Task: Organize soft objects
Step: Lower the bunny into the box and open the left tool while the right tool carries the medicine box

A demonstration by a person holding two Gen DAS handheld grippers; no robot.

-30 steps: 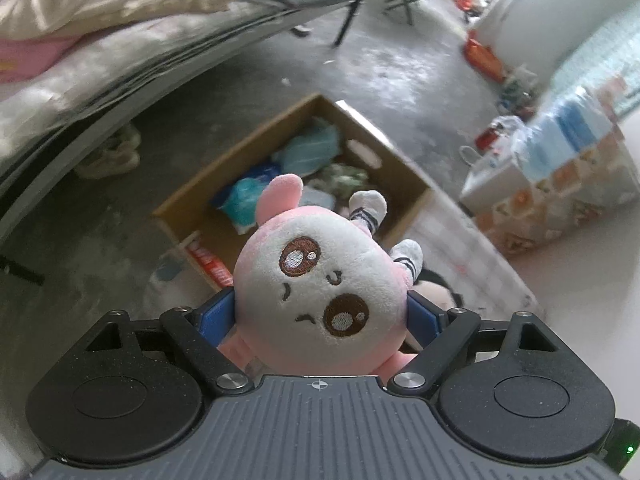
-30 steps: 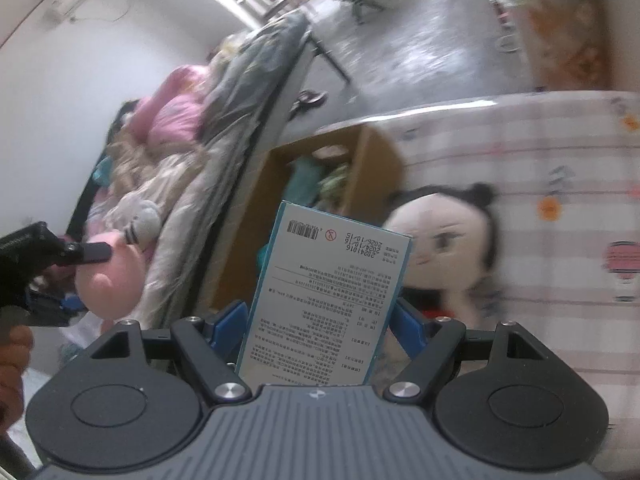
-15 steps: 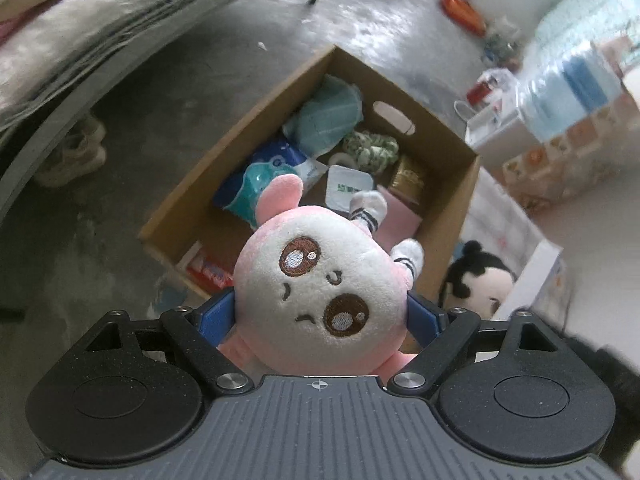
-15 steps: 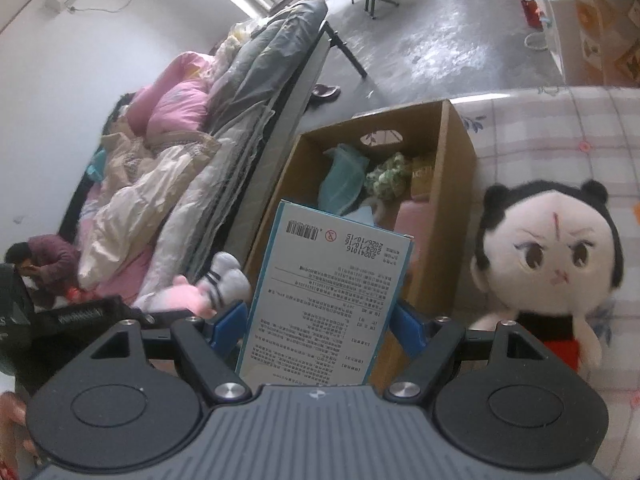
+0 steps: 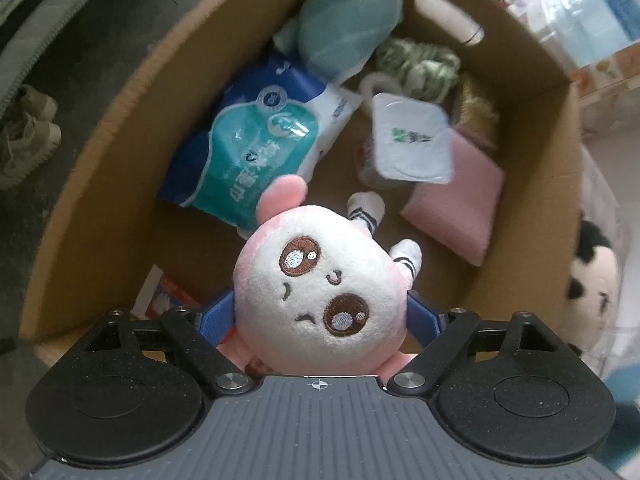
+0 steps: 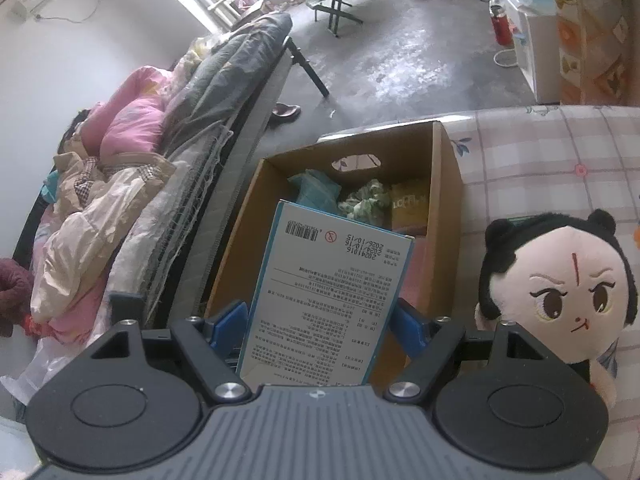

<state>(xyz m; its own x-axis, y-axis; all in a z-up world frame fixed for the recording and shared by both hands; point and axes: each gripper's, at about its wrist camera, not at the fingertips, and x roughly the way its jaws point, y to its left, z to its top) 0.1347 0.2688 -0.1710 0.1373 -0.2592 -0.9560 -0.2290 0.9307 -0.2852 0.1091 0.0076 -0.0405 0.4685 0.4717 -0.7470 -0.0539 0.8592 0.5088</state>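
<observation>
Left tool [image 5: 320, 308] has dropped close over cardboard box [image 5: 100, 184], clamped on pink plush [image 5: 320, 296] above box interior. Right tool [image 6: 316, 320] grips printed carton [image 6: 324, 304] near box. Black-haired doll [image 6: 560, 292] stays on bed beside box. You release plush next, likely.

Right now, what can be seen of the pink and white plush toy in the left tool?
The plush toy is soft and fuzzy, with a round white face tinged pink, brown stitched eyes, a small frowning mouth, one pink ear and white feet in dark-striped socks. The left tool is shut on its head, blue fingers pressing both sides. It hangs face toward the camera, feet down, over the open cardboard box, touching nothing else.
</observation>
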